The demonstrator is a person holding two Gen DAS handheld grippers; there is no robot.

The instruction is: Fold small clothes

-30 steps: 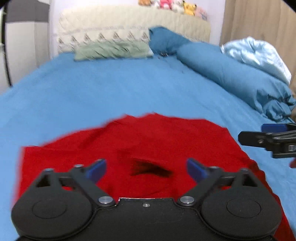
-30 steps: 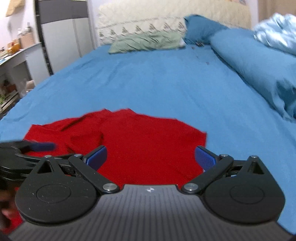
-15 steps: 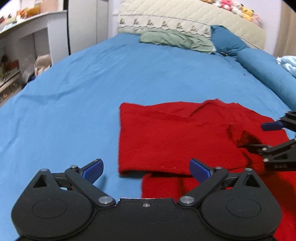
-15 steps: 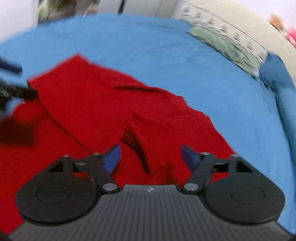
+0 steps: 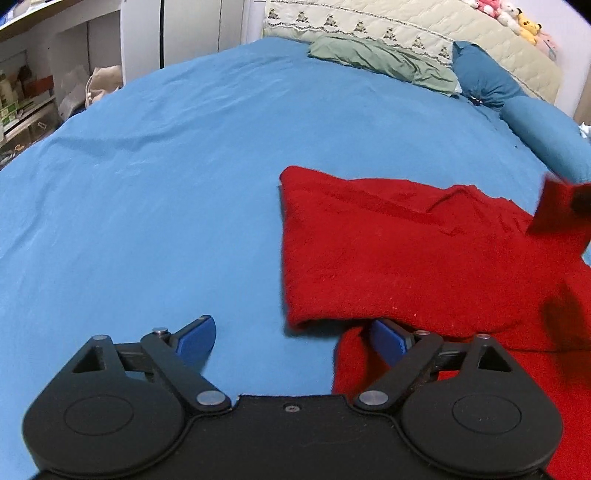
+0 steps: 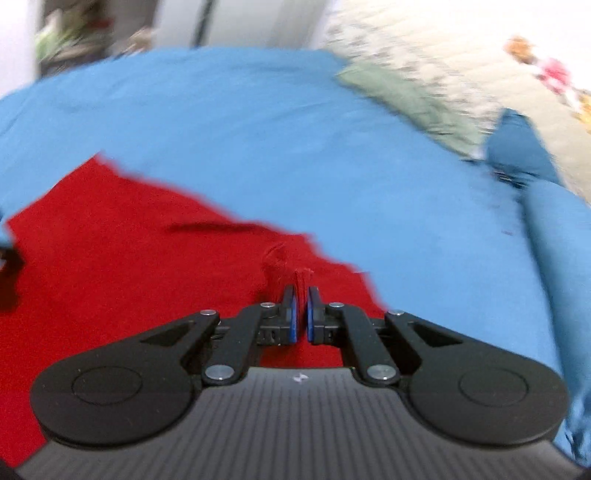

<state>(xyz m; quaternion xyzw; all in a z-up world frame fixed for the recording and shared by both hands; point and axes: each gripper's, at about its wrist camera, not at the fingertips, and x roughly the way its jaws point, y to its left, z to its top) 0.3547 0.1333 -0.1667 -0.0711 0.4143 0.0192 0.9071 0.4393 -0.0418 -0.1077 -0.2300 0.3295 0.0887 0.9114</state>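
Observation:
A red knit garment lies on the blue bedsheet, its left part folded over with a neat left edge. My left gripper is open and empty, low at the garment's near left corner; its right finger sits under the fold's edge. My right gripper is shut on a pinched-up bit of the red garment near its right edge. In the left wrist view a lifted red flap shows at the far right, blurred.
A green pillow, blue pillows and a rolled blue duvet lie by the quilted headboard. Shelves and a cabinet stand left of the bed. Bare blue sheet spreads left of and beyond the garment.
My right gripper has closed on the garment and lifted a bit of it. My left gripper has shifted left, toward the fold's near corner, still open.

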